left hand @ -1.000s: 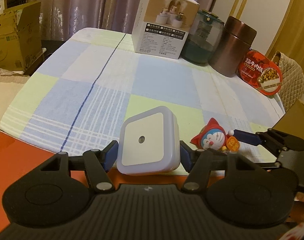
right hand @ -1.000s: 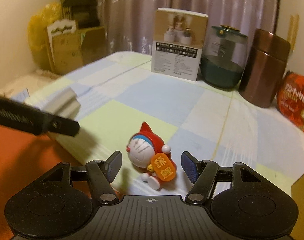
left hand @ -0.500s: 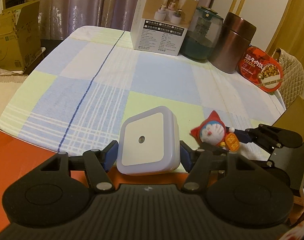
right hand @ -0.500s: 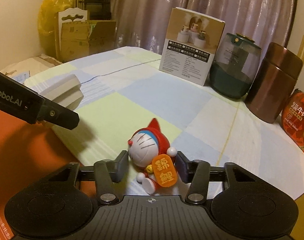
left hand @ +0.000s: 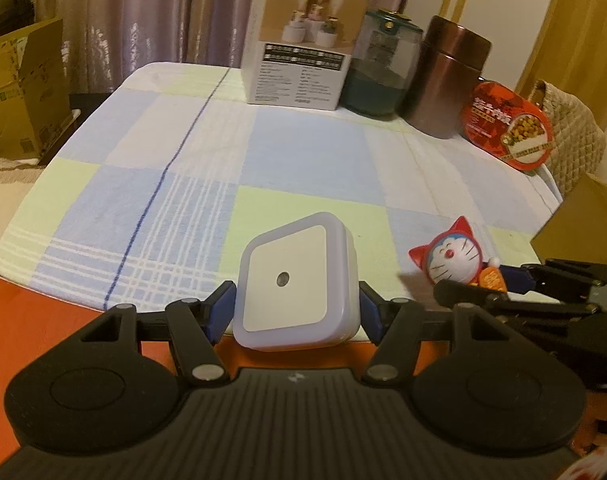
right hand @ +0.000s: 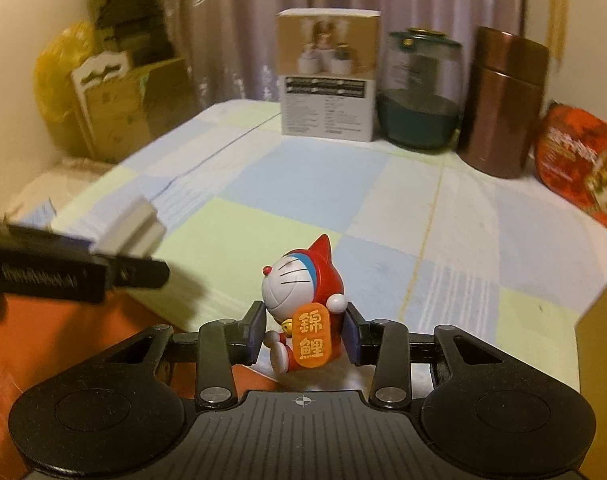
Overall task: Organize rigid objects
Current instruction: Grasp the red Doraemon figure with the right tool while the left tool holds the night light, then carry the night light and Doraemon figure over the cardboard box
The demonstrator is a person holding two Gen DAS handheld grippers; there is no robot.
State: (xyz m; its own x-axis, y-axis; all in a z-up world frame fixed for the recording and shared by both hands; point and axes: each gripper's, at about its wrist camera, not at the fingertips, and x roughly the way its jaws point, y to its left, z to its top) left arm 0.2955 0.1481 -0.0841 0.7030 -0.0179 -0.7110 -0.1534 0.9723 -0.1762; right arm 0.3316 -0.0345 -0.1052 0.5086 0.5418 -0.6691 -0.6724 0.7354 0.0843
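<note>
The left hand-held gripper [left hand: 295,314] clamps a white square night light [left hand: 293,286] above the near edge of the checked table [left hand: 303,160]; the right hand-held gripper [right hand: 303,336] grips a red cat figurine [right hand: 303,300] just to its right, also above the table's near edge.

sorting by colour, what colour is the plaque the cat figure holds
Orange plaque with yellow characters, clearest in the right wrist view.

In the right wrist view the left tool [right hand: 115,268] at nine o'clock was motion-blurred and cut by the frame edge, its lettering unreadable. The red tin [right hand: 579,176] at three o'clock was blurred and partly cut off. The figurine [left hand: 457,258] had its lower body hidden behind the right tool [left hand: 499,286] in the left wrist view.
</note>
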